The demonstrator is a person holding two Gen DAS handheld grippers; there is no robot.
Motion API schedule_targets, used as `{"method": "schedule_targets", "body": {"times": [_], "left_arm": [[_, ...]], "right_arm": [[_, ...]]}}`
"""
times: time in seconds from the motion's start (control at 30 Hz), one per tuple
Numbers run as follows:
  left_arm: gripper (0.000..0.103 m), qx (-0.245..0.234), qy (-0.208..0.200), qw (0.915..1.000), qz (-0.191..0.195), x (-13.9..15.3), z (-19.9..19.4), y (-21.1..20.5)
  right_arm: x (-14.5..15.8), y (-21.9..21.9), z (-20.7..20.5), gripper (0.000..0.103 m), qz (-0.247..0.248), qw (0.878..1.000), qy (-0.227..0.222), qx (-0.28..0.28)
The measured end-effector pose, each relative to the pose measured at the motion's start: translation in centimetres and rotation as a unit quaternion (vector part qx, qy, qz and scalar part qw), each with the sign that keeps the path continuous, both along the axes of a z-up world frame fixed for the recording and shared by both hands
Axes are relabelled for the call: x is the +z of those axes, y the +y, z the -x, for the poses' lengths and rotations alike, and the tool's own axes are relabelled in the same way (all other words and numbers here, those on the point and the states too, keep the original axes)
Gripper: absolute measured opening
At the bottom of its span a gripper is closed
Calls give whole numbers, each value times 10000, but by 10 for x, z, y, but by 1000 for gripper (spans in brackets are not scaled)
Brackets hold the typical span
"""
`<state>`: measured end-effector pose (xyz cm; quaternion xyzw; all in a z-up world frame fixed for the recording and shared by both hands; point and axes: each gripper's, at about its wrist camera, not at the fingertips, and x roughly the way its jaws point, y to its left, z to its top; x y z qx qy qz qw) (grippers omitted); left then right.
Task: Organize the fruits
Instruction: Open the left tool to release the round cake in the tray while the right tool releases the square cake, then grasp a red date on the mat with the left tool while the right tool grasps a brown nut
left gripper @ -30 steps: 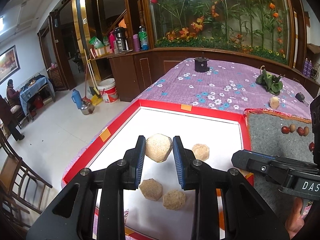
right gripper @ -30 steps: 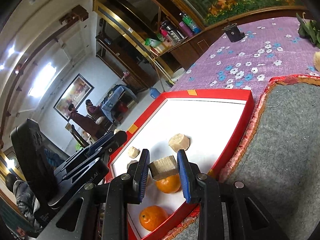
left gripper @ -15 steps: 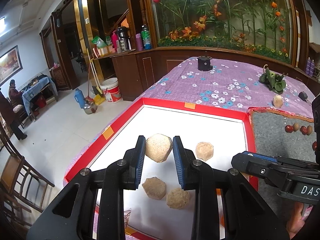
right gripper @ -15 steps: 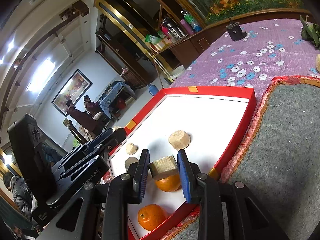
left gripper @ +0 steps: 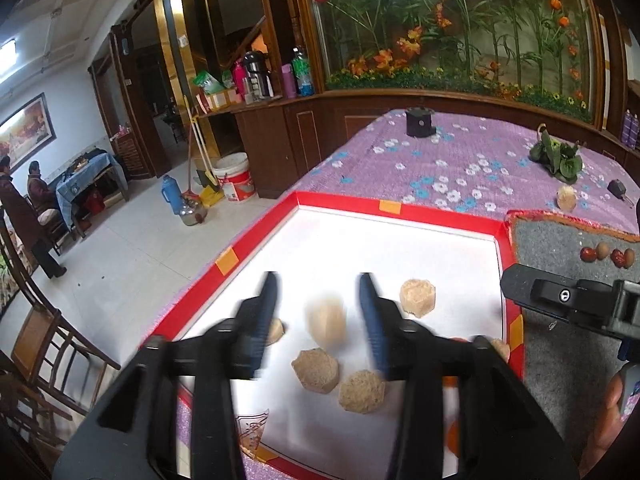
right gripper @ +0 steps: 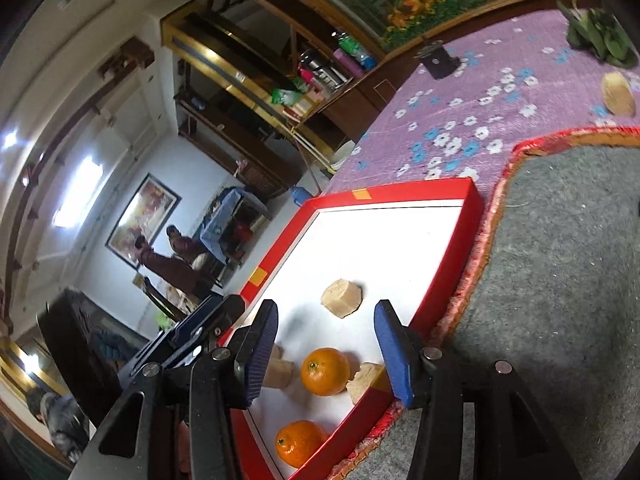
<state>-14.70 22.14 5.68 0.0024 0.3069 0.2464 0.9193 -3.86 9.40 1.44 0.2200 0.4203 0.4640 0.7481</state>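
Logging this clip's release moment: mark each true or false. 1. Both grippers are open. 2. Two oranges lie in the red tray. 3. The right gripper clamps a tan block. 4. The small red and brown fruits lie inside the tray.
1. True: left gripper and right gripper both stand open.
2. True: one orange, another orange, both inside the red tray.
3. False: it holds nothing.
4. False: the small fruits lie on the grey mat.
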Motion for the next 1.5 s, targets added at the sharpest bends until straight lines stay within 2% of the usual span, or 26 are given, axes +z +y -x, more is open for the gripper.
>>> {"method": "schedule_targets", "body": {"times": [0.03, 0.07, 0.43, 1.5], "left_arm": [[60, 24, -46, 10000, -28, 2, 2, -1], [60, 34, -104, 9999, -59, 4, 3, -2], [60, 17, -198, 9998, -43, 15, 7, -5], [60, -16, -134, 9999, -75, 18, 4, -13]], "right_arm": [[0, -1, -1, 48, -13, 10000, 20, -32], [0, -3, -2, 48, -31, 10000, 48, -70], [1, -10, -2, 49, -177, 9996, 172, -116], [2, -13, 1, 49, -225, 9995, 214, -35]]}}
